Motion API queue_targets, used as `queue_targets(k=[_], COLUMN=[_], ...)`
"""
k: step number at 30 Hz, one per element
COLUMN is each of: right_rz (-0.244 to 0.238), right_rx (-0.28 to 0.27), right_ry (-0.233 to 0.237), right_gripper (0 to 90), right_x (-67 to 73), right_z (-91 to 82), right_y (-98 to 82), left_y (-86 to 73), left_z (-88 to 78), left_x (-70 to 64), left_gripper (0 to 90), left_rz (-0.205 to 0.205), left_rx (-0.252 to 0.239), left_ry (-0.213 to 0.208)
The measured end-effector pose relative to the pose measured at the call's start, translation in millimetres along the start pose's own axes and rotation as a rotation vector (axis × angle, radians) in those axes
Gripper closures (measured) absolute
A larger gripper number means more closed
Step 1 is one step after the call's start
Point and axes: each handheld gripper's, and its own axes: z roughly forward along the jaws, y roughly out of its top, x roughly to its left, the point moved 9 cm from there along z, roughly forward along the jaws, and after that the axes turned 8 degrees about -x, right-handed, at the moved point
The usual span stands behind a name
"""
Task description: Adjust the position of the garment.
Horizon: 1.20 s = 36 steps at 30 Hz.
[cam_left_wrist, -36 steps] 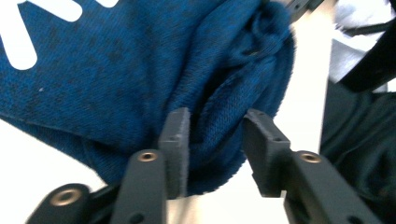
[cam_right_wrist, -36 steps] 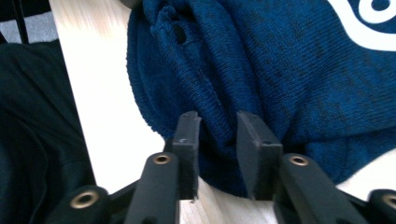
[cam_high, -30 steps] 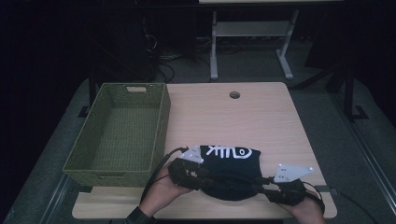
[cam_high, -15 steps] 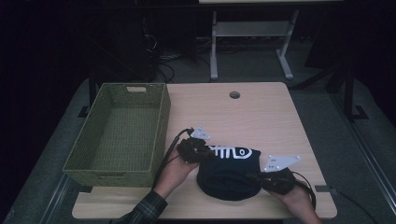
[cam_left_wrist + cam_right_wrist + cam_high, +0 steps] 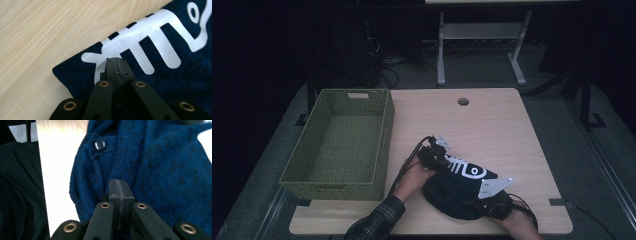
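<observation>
both my grippers have just closed. my left gripper [image 5: 117, 65] pinches the printed corner of the dark blue garment [image 5: 460, 187] lying on the table [image 5: 502, 125]; my right gripper [image 5: 119, 188] nips a fold near its button [image 5: 99, 145]. i judge it ready to lift toward the green basket [image 5: 339, 142].

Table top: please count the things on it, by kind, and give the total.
Green woven basket: 1
Dark blue garment with white fish-bone print: 1
Handheld grippers, left and right: 2
Total: 4

Dim lab: lone wooden desk [image 5: 492, 130], floor cables [image 5: 387, 67], metal stand [image 5: 479, 37].
</observation>
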Motion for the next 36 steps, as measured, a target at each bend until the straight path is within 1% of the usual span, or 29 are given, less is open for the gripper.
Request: queue_targets(k=[1, 3, 6, 7, 8, 9, 10, 11, 12, 13, 15, 17, 18, 19, 20, 21, 23, 25, 26, 27, 28, 29, 30, 31, 33, 36], right_rz=[-0.005, -0.002, 0.005, 0.007, 0.01, 0.015, 0.009, 0.017, 0.014, 0.019, 0.05, 0.071, 0.077, 0.097, 0.104, 0.117, 0.141, 0.146, 0.156, 0.16, 0.17, 0.172, 0.181, 0.182, 0.212, 0.237], right_rx=[-0.001, -0.001, -0.036, -0.053, -0.069, -0.073, -0.082, -0.092, -0.103, -0.114, -0.124, -0.133, -0.137, -0.142, -0.147, -0.149, -0.143, -0.147, -0.149, -0.152, -0.152, -0.149, -0.145, -0.137, -0.125, -0.102], right_ry=[-0.002, -0.007, -0.023, -0.03, -0.047, -0.056, -0.07, -0.083, -0.098, -0.116, -0.149, -0.186, -0.203, -0.223, -0.246, -0.258, -0.299, -0.33, -0.354, -0.372, -0.384, -0.401, -0.421, -0.434, -0.452, -0.472], right_gripper=[90.0, 89.8, 82.6, 80.9, 78.5, 77.0, 75.2, 73.3, 71.1, 67.9, 62.1, 56.4, 53.2, 49.8, 46.8, 44.4, 39.8, 35.7, 33.9, 31.8, 30.1, 28.2, 26.0, 24.5, 20.7, 18.7], right_x=[0.6, 0.9, -1.9, -3.0, -5.0, -6.2, -8.6, -10.0, -12.5, -14.7, -19.8, -26.1, -29.0, -31.2, -35.1, -36.9, -42.9, -48.8, -52.2, -55.9, -58.7, -62.0, -64.8, -68.4, -74.8, -83.3], right_z=[0.9, -0.4, -7.7, -11.1, -15.4, -18.1, -21.5, -25.3, -29.4, -33.6, -40.8, -47.0, -50.1, -53.3, -57.2, -59.2, -65.4, -69.9, -72.4, -74.9, -76.9, -78.7, -80.1, -81.0, -80.7, -79.6], right_y=[0.6, 1.4, 4.5, 6.3, 7.9, 8.4, 8.9, 9.5, 9.9, 10.2, 9.1, 6.2, 4.8, 3.7, 1.7, 0.6, -5.1, -9.7, -12.6, -15.3, -17.9, -20.8, -23.4, -26.2, -31.8, -40.7], left_y=[0.5, 2.4, 6.8, 6.9, 6.6, 6.8, 5.6, 4.2, 2.4, -0.1, -5.1, -10.4, -13.1, -16.1, -17.1, -19.0, -22.7, -27.8, -30.3, -32.3, -33.6, -34.0, -35.9, -36.6, -39.2, -40.6], left_z=[-1.5, -7.6, -20.1, -25.5, -28.5, -32.1, -36.6, -40.9, -44.9, -49.3, -53.1, -52.0, -50.6, -48.7, -47.5, -46.0, -42.4, -36.4, -34.1, -32.4, -30.8, -29.0, -28.8, -27.5, -26.0, -23.2], left_x=[-1.0, -2.7, -8.9, -11.4, -13.0, -15.6, -16.4, -17.7, -17.8, -17.5, -16.0, -13.8, -12.2, -10.2, -9.7, -8.1, -6.2, -5.4, -4.7, -3.9, -3.3, -3.2, -1.7, -1.6, -0.2, 0.8], left_gripper=[90.0, 88.5, 85.0, 84.5, 83.0, 81.6, 79.9, 77.7, 75.3, 72.8, 66.6, 59.1, 55.7, 51.5, 47.7, 45.9, 39.8, 35.9, 33.9, 32.5, 31.5, 30.0, 28.6, 27.8, 26.4, 25.2], left_rz=[0.001, -0.002, -0.029, -0.032, -0.033, -0.044, -0.034, -0.04, -0.043, -0.048, -0.063, -0.098, -0.107, -0.114, -0.125, -0.126, -0.123, -0.125, -0.117, -0.111, -0.114, -0.127, -0.113, -0.123, -0.12, -0.13], left_rx=[-0.005, -0.014, -0.054, -0.056, -0.056, -0.066, -0.063, -0.061, -0.061, -0.063, -0.055, -0.06, -0.057, -0.052, -0.054, -0.05, -0.034, -0.023, -0.014, -0.008, -0.008, -0.016, -0.006, -0.011, -0.001, -0.003], left_ry=[0.004, 0.0, -0.019, -0.019, -0.02, -0.019, -0.017, -0.018, -0.015, -0.009, -0.004, -0.006, -0.007, -0.012, -0.015, -0.02, -0.012, -0.008, -0.003, -0.011, -0.013, -0.01, -0.013, -0.013, -0.016, -0.018])
